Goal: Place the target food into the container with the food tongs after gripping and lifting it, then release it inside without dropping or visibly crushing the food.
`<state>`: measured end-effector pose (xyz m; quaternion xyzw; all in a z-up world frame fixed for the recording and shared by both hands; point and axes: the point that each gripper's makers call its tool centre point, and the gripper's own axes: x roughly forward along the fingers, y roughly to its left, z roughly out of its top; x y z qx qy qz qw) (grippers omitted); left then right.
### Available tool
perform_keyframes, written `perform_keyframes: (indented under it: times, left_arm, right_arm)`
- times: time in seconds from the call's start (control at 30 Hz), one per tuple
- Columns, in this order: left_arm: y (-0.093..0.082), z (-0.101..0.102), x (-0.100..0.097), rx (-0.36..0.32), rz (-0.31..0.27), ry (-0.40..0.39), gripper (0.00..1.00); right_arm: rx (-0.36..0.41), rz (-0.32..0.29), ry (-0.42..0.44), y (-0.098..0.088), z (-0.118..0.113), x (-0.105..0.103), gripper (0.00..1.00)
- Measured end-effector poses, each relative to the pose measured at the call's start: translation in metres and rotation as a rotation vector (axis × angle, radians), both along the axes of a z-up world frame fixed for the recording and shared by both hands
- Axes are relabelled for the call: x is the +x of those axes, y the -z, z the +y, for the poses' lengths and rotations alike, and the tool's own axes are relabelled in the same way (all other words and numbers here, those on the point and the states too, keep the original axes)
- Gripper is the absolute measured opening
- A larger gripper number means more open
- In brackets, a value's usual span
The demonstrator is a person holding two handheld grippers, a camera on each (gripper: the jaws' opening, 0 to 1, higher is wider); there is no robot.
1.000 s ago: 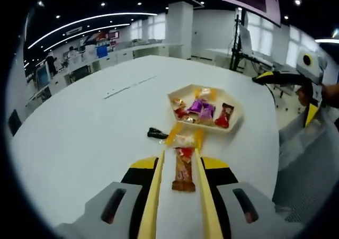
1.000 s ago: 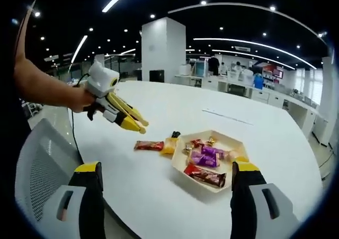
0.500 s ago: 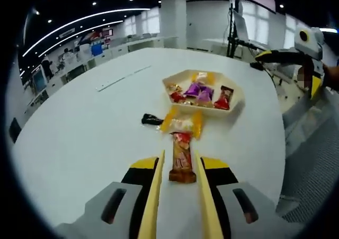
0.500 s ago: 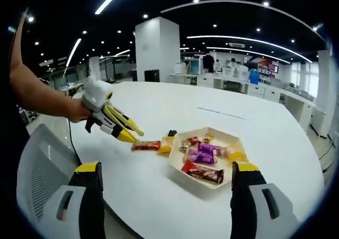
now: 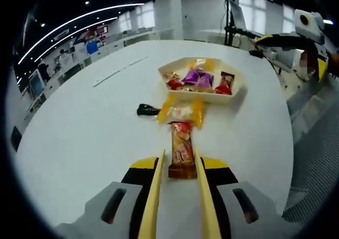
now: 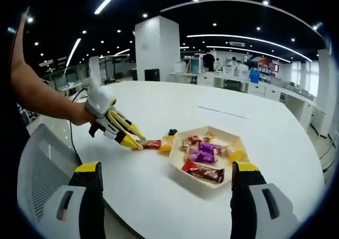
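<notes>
A red and brown snack bar [image 5: 181,153] lies flat on the white table [image 5: 90,138]. My left gripper [image 5: 178,153] is open, and its yellow tong jaws flank the bar's near end, low over the table. Beyond the bar lie a yellow wrapped snack [image 5: 180,112] and a small black piece [image 5: 147,110]. Further on stands the cream tray [image 5: 214,97], holding several wrapped sweets. In the right gripper view a hand holds the left gripper [image 6: 136,142] with its tips at the bar [image 6: 153,143], left of the tray [image 6: 206,185]. My right gripper [image 6: 167,167] hangs wide open above the table's near edge, holding nothing.
The right gripper [image 5: 288,37] shows beyond the tray in the left gripper view. A grey mesh chair back [image 6: 37,170] stands by the table edge near the person's arm [image 6: 42,96]. Desks and a white pillar [image 6: 154,48] are far behind.
My left gripper has come down and forward, so the bar's near end now sits between its jaw tips. The right gripper has hardly moved.
</notes>
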<state>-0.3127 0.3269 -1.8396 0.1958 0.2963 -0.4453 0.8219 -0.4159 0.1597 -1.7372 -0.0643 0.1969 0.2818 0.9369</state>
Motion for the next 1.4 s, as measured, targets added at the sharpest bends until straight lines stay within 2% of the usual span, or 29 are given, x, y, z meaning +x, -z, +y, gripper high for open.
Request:
perform_keyframes:
  times: [0.13, 0.23, 0.43, 0.5, 0.53, 0.57, 0.6, 0.63, 0.7, 0.77, 0.8, 0.93, 1.07, 1.33, 1.4]
  left_arm:
    - [0.003, 0.001, -0.002, -0.010, 0.029, -0.011, 0.23]
    - [0.002, -0.001, -0.004, -0.011, 0.012, -0.001, 0.20]
    - [0.002, -0.001, -0.003, -0.014, 0.036, -0.021, 0.19]
    - [0.001, -0.002, -0.005, -0.029, 0.069, -0.033, 0.21]
    - [0.001, -0.005, -0.009, -0.051, 0.118, -0.023, 0.22]
    - [0.000, -0.004, -0.007, -0.036, 0.107, -0.013, 0.24]
    - [0.000, -0.005, -0.005, 0.008, 0.056, 0.042, 0.25]
    - [0.001, -0.004, -0.004, 0.023, 0.040, 0.047, 0.25]
    - [-0.001, -0.008, -0.004, 0.008, 0.046, 0.043, 0.25]
    - [0.001, -0.007, 0.001, 0.041, 0.013, 0.067, 0.25]
    - [-0.001, -0.009, 0.001, 0.016, 0.026, 0.061, 0.24]
    - [0.001, -0.011, 0.000, 0.015, 0.039, 0.067, 0.20]
    - [0.002, -0.009, 0.001, -0.025, 0.058, 0.011, 0.18]
    - [0.000, -0.008, 0.003, -0.030, 0.070, -0.012, 0.19]
    - [-0.002, -0.007, 0.002, -0.037, 0.090, -0.016, 0.19]
  right_arm:
    - [0.003, 0.001, 0.008, 0.000, -0.002, 0.001, 1.00]
    - [-0.025, 0.003, 0.007, 0.003, -0.002, 0.000, 0.99]
    - [-0.025, 0.000, 0.006, 0.002, -0.002, 0.000, 0.99]
    - [-0.021, -0.005, 0.008, 0.001, -0.003, 0.000, 0.99]
    - [-0.022, -0.004, 0.009, 0.001, -0.003, 0.000, 0.99]
    - [-0.023, -0.002, 0.010, 0.002, -0.003, 0.001, 0.99]
    - [-0.023, 0.004, 0.010, 0.003, -0.003, 0.001, 0.99]
    - [-0.023, 0.006, 0.010, 0.003, -0.003, 0.001, 0.99]
    - [-0.022, 0.007, 0.009, 0.003, -0.003, 0.000, 0.99]
    - [-0.028, 0.005, 0.008, 0.004, -0.003, 0.000, 0.99]
    - [-0.028, 0.008, 0.008, 0.004, -0.002, -0.001, 0.99]
    - [-0.020, 0.008, 0.012, 0.003, -0.003, 0.000, 0.99]
    - [-0.023, 0.012, 0.007, 0.005, -0.002, 0.000, 0.99]
    - [-0.018, 0.014, 0.016, 0.004, -0.004, 0.001, 0.99]
    - [-0.019, 0.011, 0.018, 0.003, -0.004, 0.001, 0.99]
